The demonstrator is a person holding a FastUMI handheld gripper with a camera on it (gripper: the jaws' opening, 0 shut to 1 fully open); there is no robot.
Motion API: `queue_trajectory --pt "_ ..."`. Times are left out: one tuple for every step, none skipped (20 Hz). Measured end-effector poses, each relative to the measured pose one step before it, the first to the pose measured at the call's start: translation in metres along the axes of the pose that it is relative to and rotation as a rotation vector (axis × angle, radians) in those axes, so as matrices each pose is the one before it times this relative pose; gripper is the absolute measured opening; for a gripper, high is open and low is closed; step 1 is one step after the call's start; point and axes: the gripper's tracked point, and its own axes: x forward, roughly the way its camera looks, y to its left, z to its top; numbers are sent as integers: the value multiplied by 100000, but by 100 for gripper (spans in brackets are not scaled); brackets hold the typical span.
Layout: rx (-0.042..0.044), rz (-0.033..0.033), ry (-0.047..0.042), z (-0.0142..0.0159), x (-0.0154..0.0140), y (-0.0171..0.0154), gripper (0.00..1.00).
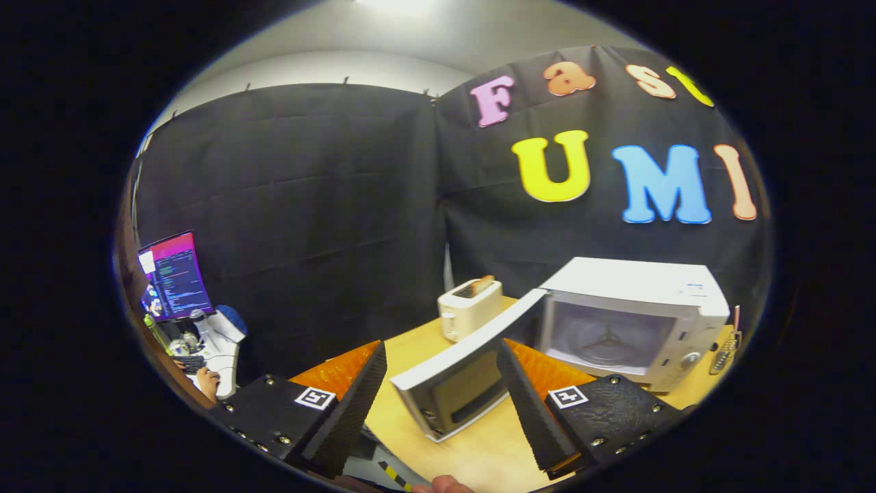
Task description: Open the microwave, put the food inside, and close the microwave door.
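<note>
Hand-held gripper [441, 394] wide open, empty | microwave door [455, 383] open between fingers

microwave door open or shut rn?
Open. The microwave door is swung wide, its outer end between the fingers of the open gripper, nothing gripped. The cavity shows bare, with no food inside.

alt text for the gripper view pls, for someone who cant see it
A white microwave stands on a wooden table with its door swung wide open and the cavity empty; the door's free end sits between the open claw's two fingers. A cream toaster stands behind the door, against the black cloth wall.
</note>
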Motion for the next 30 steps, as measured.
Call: queue_trajectory --pt "1196 -6460 38 -274 -815 -2766 98" --pt "1162 -6610 620 -452 -933 -2591 98" --pt "1909 -6275 858 -558 -843 -2813 99" --pt "1435 -5784 688 -480 -639 -2312 99" --pt "741 -5798 834 -468 -742 -2509 99" --pt "838 -5146 754 -532 -696 -2187 99" --pt "1089 -4449 829 -422 -607 -2206 99" --pt "1259 -4373 872 -459 -477 -1981 99" --pt "1249 -4353 963 -587 -348 -2150 99" --pt "1445 -4094 1339 -636 -288 -2073 100" --pt "1869 -3587 1831 -769 -75 -1955 99" --pt "1852 -3270 2523 -1127 -32 -1710 99" --pt "2138 -2744 2823 -1061 74 -1641 99" --pt "2283 -2339 2142 -1034 41 -1509 100" --pt "2359 -2036 2508 -967 183 -1268 99" --pt "3040 -653 2877 -1292 348 -796 100" --pt "3287 -684 3504 -1292 257 -875 99" --pt "3483 595 3357 -1316 214 -560 99" --pt "3611 1044 3127 -1065 382 -356 99" --pt "3504 1591 3089 -963 746 27 95" --pt "3672 1148 3651 -1043 550 -192 88" --pt "3708 1469 3497 -1095 976 -215 79" --pt "3389 2011 3246 -896 659 -115 77" --pt "2837 1778 3025 -725 381 117 77" --pt "1562 246 2488 -642 660 -225 77" --pt "1711 1601 1303 -561 785 -16 77" --pt "2421 -406 1035 -25 216 -309 59" --pt "2502 1781 1394 -59 -174 243 42" --pt "158 506 373 137 -87 142 35" --pt "844 1828 471 53 199 376 27"
